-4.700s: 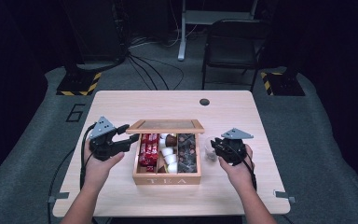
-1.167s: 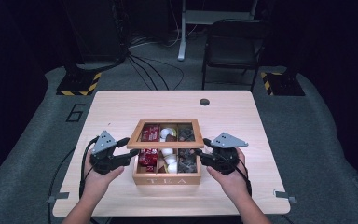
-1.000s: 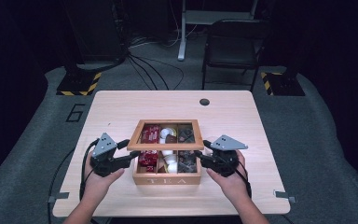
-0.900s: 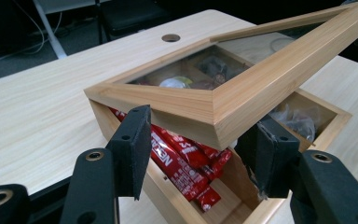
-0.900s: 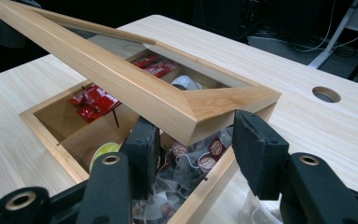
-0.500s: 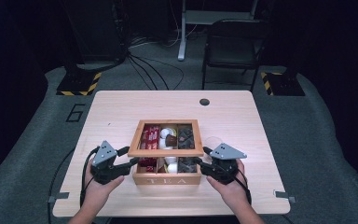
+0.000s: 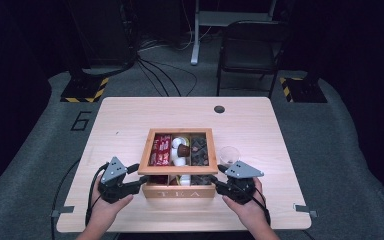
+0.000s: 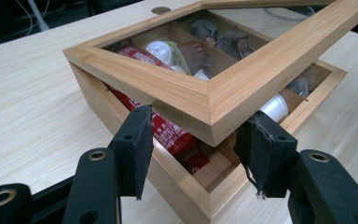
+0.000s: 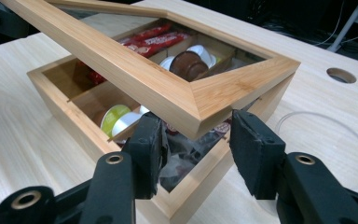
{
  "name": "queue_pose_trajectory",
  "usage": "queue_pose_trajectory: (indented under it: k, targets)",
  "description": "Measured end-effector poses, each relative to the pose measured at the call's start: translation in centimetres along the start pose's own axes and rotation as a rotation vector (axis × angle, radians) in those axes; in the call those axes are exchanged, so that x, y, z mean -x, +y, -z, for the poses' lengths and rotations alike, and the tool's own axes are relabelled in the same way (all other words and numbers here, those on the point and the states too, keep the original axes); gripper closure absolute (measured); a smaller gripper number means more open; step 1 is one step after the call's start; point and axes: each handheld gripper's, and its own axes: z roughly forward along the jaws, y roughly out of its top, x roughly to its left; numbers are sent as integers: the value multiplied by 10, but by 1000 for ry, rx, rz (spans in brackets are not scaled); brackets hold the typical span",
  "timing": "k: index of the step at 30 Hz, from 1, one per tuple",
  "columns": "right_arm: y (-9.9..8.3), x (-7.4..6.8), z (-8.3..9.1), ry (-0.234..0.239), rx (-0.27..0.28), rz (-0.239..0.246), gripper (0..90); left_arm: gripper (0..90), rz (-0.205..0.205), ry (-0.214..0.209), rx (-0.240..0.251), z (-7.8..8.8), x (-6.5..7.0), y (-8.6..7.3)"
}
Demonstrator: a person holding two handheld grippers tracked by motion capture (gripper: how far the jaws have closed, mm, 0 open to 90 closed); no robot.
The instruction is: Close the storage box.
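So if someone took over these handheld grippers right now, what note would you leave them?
Left gripper: shut on the lid's near left corner.
Right gripper: on the near right corner, jaws just closed a little further.
Tea box: mid-table, holding capsules and red packets; the lid is tilted, front edge raised above it.
Done: both corners gripped.
Left: probably lower the lid flat, then let go.

Lid (image 8: pixel 223 88): far corner cut off by the left gripper view's top edge.
Box front compartments (image 7: pixel 180 179): contents partly hidden under the lid, high view.
Sachets (image 7: pixel 198 151): too small to identify.
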Motion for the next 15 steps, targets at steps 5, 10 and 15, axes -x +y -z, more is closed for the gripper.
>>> queue_pose_trajectory:
  k: [5,10,15]
  targets:
    - [-6,-1,-1,5,-10,-5,546,465,5,4,16,-3,1,-8]
    - [-12,-3,-3,3,-22,-10,545,463,20,-11,15,-5,0,-14]
    - [-17,-4,-6,5,-32,-16,544,465,16,-24,3,-8,0,-20]
